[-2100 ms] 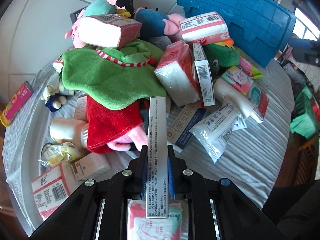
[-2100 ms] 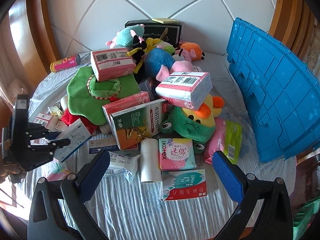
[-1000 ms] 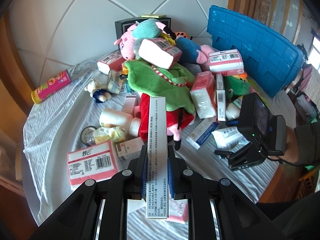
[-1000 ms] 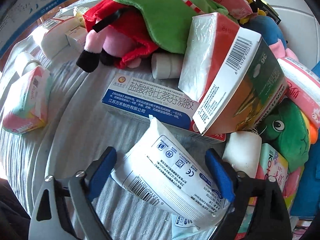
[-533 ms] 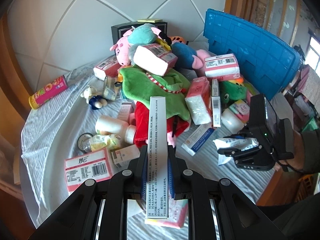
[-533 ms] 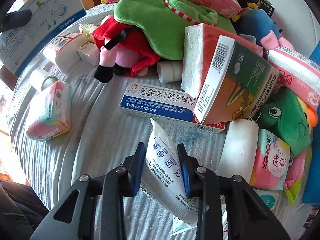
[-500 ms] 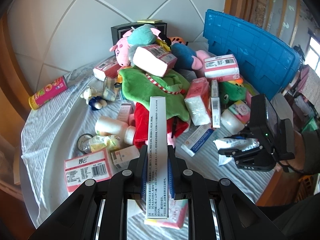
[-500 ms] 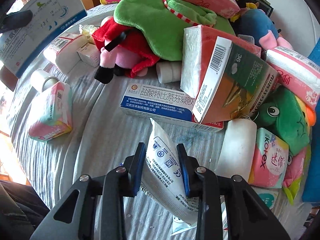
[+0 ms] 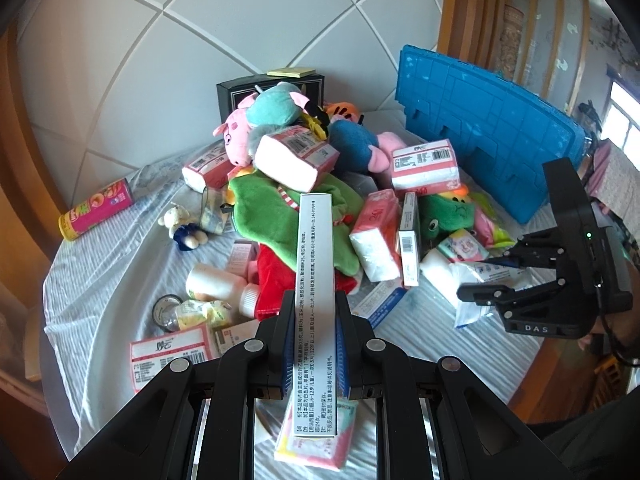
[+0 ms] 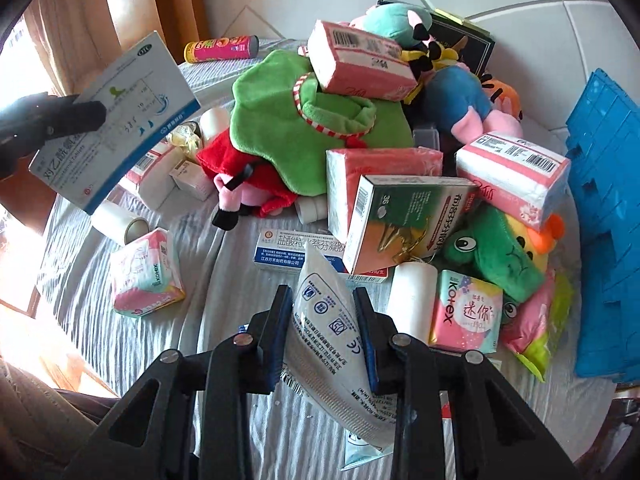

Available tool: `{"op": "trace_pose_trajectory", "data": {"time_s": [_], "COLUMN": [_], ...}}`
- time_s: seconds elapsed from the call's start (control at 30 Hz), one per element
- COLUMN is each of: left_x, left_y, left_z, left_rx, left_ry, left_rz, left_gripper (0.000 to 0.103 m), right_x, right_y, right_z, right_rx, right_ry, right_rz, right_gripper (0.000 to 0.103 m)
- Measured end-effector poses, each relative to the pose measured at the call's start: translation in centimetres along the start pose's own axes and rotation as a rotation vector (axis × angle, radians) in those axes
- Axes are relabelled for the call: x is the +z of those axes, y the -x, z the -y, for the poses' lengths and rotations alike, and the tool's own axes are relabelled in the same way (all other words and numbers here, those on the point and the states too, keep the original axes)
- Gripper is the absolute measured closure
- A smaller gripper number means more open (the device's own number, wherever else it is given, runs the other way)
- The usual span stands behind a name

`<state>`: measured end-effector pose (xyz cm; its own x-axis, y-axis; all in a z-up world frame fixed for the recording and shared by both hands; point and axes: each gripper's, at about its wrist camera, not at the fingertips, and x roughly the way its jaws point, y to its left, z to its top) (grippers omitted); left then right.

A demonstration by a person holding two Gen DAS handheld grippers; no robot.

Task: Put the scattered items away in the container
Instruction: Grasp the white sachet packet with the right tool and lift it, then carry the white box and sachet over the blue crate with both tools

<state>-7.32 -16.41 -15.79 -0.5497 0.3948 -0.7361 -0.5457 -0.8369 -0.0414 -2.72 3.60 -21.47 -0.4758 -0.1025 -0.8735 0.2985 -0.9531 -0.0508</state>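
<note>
My left gripper [image 9: 311, 354] is clamped on a narrow white medicine box [image 9: 314, 308], its long axis running straight out along my fingers. My right gripper [image 10: 323, 330] pinches a soft white pouch [image 10: 332, 336]. The blue container [image 9: 484, 136] stands on edge beyond the pile, off to the right, so my right hand looks nearer.

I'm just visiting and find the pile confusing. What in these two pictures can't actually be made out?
- Blue container: both views show only its outer wall; the inside is hidden.
- Black box: soft toys cover its lower front in both views.
- White pouch: its lower end is hidden behind the right gripper in the right wrist view.
- Pink packet: the left gripper and its white carton cover most of it.
</note>
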Motion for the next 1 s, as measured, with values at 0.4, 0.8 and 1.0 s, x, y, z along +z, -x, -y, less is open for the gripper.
{"op": "trace_pose_trajectory", "data": {"time_s": [0.4,0.8,1.0], "left_x": [3.9,7.6,9.9], "left_y": [3.2,4.7,4.4], "left_z": [2.0,5.8,8.8], "left_rx": [0.015,0.098,0.138], "left_ry": [0.006,0.027,0.071], "left_rz": [0.072,0.108,0.112], "left_gripper": [0.087,0.087,0.087], "right_x": [3.2,5.5,5.8], "right_y": [8.2,13.5,15.0], "right_z": [2.1,7.5,11.7], "right_rx": [-0.067,-0.016,0.013], "right_ry": [-0.068,-0.103,-0.082], "right_rz": [0.123,0.242,0.281], "right_gripper": [0.073,0.073,0.073]}}
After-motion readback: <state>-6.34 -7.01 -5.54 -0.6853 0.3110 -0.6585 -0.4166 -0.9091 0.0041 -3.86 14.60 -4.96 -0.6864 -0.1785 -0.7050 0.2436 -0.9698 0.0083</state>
